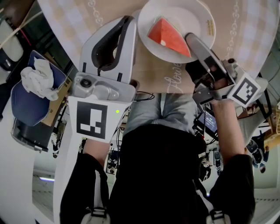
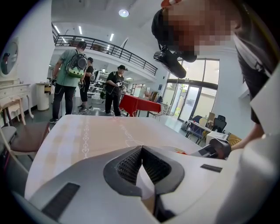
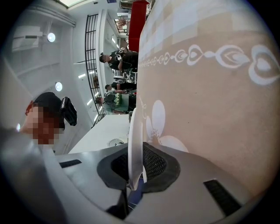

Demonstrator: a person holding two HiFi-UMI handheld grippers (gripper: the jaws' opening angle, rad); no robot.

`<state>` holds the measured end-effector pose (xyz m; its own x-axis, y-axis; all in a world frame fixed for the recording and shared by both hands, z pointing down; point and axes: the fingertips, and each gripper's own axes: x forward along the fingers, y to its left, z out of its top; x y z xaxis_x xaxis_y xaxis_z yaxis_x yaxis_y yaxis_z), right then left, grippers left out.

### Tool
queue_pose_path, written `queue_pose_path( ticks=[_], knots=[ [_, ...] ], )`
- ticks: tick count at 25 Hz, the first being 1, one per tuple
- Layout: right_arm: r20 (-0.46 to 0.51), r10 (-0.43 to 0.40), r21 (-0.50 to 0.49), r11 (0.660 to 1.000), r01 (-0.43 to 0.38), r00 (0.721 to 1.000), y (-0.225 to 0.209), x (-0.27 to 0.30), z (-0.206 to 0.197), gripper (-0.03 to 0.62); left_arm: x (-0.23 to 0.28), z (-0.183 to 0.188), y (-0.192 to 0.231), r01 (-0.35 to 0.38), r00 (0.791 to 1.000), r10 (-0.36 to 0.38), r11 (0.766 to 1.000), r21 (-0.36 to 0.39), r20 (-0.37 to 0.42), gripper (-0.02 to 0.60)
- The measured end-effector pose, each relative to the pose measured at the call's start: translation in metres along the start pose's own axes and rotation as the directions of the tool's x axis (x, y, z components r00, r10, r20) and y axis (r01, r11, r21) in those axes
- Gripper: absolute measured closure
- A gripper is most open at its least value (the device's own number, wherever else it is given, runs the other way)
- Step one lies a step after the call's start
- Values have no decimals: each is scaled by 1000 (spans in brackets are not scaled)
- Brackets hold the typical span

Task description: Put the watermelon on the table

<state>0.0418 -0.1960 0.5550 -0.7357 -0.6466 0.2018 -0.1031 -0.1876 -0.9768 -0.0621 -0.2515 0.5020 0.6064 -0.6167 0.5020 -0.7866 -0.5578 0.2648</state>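
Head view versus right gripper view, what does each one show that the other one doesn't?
Only the head view shows the watermelon slice, the left tongs and a blue cap. Only the right gripper view shows people standing in the background. Both show the white plate, pinched at its rim by the right tongs, and the patterned table.

Table: pale beige top w/ faint checks; white chains of heart-and-drop ornaments run across it, one twd the left side, one twd the right; white script lettering by the near edge, approx centre; white flower shapes printed there too; white plate over the top just inside the near edge, right of centre; can't tell if it touches the surface.
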Motion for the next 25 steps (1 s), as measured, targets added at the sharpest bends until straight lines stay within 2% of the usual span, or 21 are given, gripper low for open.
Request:
queue_pose_path(
  ticks=[6,12,18,25],
  knots=[
    [14,-34,-7,999,34,999,-4,3,5,571,2,3,3,-1,1000,1,1000,-12,3,571],
    [1,-107,-19,994,107,994,-9,6,3,571,1,5,2,1,1000,-1,1000,14,-8,571],
    [-3,-117,-10,993,117,993,-9,7,3,571,3,10,-4,7,1000,-7,1000,9,0,571],
    [-28,-174,-39,984,173,984,-11,7,1,569,-1,20,-7,-3,1000,3,1000,7,10,571]
  ],
)
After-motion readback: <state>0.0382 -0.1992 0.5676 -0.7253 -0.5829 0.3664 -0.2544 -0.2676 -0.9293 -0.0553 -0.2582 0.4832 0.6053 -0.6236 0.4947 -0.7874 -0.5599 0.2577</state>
